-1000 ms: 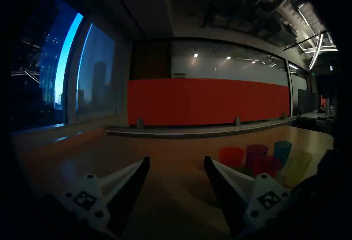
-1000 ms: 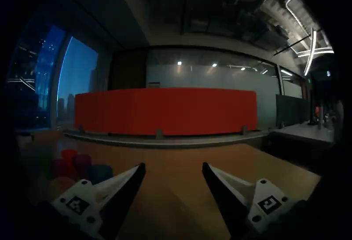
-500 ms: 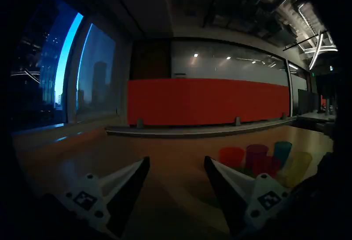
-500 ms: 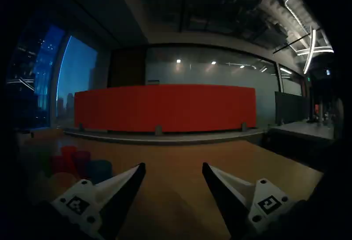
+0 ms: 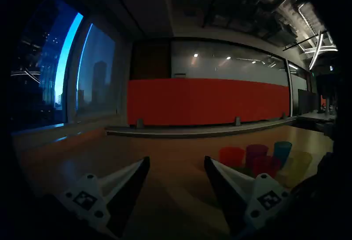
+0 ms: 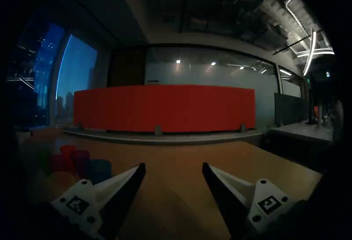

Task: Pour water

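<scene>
In the left gripper view, the left tool (image 5: 176,158) is seen released, its two fingers spread wide apart with nothing held between them. It is held above a wooden bench (image 5: 132,152). A cluster of coloured cups (image 5: 259,158) stands upright on the bench, ahead of the tool and to the right of its right finger. Within the cluster, a red cup (image 5: 231,155), a purple cup (image 5: 256,150), a teal cup (image 5: 282,149) and a yellow cup (image 5: 300,165) can be told apart; whether anything is in them cannot be told. Beyond the bench, a long red partition (image 5: 207,101) is seen, and a large window (image 5: 90,81) at the left.

In the right gripper view, the right tool (image 6: 174,165) is likewise seen released, fingers apart and gripping nothing, above the same bench (image 6: 185,160). The cups (image 6: 75,163) are found at the left, beside and beyond the tool's left finger and apart from it. The room is dimly lit, so their colours are hard to make out there. The red partition (image 6: 163,108) is seen across the background.
</scene>
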Demonstrator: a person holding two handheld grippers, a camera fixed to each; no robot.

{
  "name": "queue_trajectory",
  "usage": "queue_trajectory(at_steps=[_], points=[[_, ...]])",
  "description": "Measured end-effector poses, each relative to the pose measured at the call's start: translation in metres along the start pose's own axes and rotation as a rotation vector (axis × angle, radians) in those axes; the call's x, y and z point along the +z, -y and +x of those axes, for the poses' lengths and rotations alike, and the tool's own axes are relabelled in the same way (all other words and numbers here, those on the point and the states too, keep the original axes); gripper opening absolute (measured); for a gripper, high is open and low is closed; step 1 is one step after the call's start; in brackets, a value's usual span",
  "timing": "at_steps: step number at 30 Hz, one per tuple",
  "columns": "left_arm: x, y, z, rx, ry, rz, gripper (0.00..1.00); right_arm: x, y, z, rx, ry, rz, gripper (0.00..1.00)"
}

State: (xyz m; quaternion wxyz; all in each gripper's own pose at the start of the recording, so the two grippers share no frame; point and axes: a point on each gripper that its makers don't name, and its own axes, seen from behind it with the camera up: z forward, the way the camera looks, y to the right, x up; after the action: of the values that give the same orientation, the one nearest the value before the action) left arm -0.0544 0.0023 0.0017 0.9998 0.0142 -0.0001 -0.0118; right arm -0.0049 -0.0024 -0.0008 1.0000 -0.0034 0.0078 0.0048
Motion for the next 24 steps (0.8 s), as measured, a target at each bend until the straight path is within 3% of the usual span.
queue_trajectory(at_steps=[24], points=[[0.0008,0.0,0.0001,0.0,0.0,0.001,0.91,0.0,0.0014,0.0015,0.002,0.002,0.0,1.0]])
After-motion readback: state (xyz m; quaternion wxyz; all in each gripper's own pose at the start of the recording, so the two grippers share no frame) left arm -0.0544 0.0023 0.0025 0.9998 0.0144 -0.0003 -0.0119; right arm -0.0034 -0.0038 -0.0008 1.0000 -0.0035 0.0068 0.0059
